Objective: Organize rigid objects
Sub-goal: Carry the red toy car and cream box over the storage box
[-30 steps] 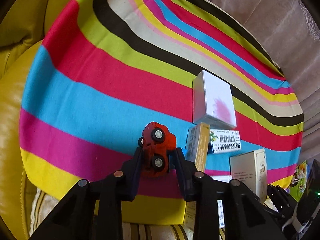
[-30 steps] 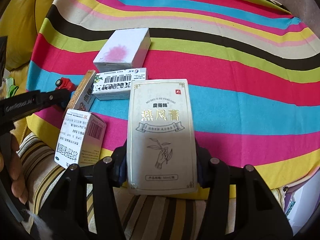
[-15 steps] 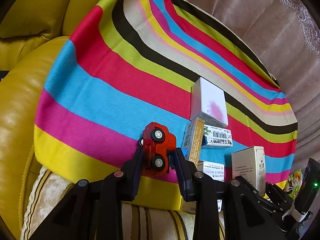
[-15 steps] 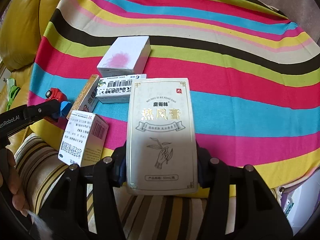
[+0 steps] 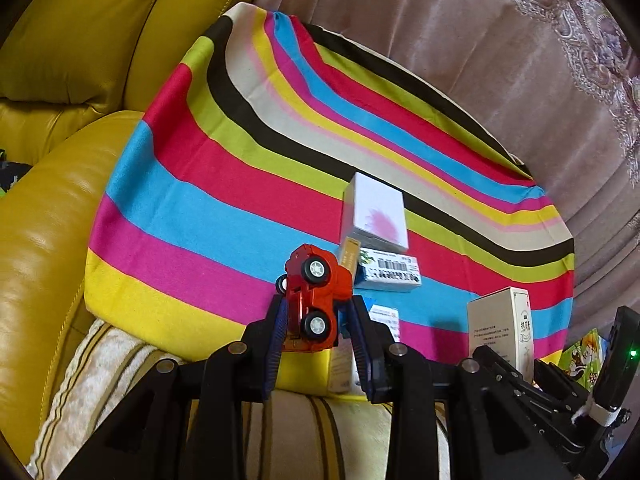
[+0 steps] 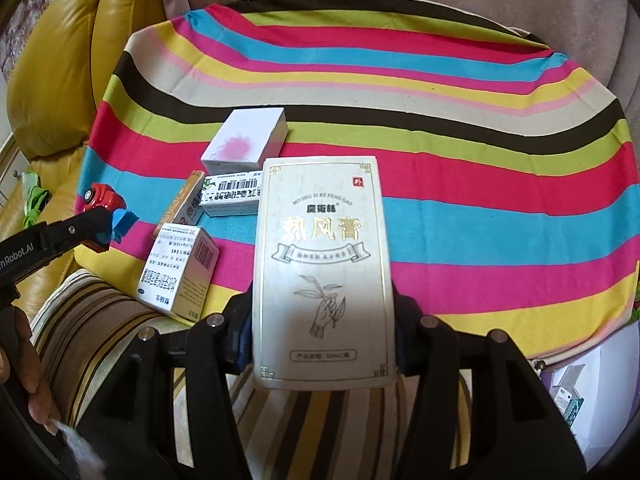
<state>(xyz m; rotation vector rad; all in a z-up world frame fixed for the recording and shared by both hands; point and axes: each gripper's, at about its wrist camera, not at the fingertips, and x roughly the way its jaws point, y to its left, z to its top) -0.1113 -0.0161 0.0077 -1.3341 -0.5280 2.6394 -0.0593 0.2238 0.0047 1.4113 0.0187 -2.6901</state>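
Because the red toy car (image 5: 314,304) is small, hard and probably light, it should handle easily, though its smooth shell and free wheels could let it twist; the flat flanks are the place to take it, and that is where the left gripper (image 5: 316,322) has it, jaws pinching it nose-up above the near edge of the striped cloth (image 5: 224,208). The right gripper (image 6: 324,320) has its jaws pressed on the long sides of the cream carton (image 6: 324,268), a stiff, light card box that would dent under a hard squeeze, held just right of the box cluster on the cloth. That cluster includes the white box with the pink blot (image 6: 246,140). Compared with a second ago, both views sit farther back from the cloth, showing more of the yellow sofa (image 5: 48,240); both grips are unchanged.
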